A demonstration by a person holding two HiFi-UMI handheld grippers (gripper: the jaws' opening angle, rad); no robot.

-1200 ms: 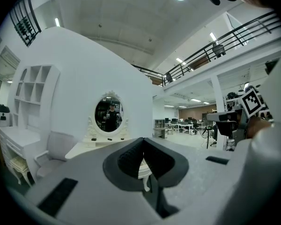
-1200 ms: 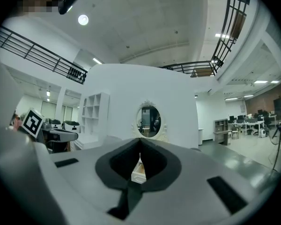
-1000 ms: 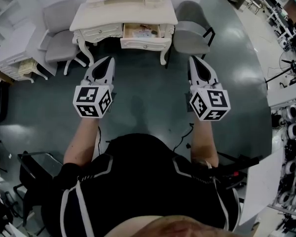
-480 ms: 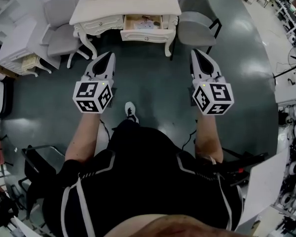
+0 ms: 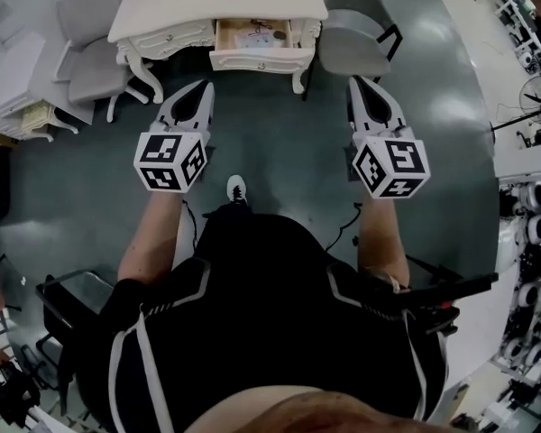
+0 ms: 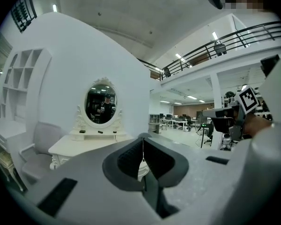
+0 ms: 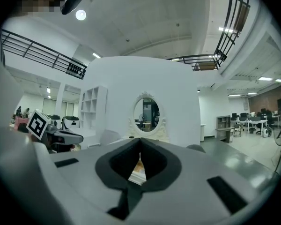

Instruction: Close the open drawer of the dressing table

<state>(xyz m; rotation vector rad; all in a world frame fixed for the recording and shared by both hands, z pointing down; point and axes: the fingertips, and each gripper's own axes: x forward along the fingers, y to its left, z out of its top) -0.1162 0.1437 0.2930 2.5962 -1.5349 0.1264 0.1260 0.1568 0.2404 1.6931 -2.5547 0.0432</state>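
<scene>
Glossy floor (image 5: 279,152); carved, perhaps wooden drawer (image 5: 255,59)

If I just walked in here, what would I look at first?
Probably the cream dressing table at the top of the head view, with one drawer pulled open and small things inside. Next come the left tool and right tool, pointing toward it over the dark green floor, jaws shut, each wearing black-and-white squares.
</scene>
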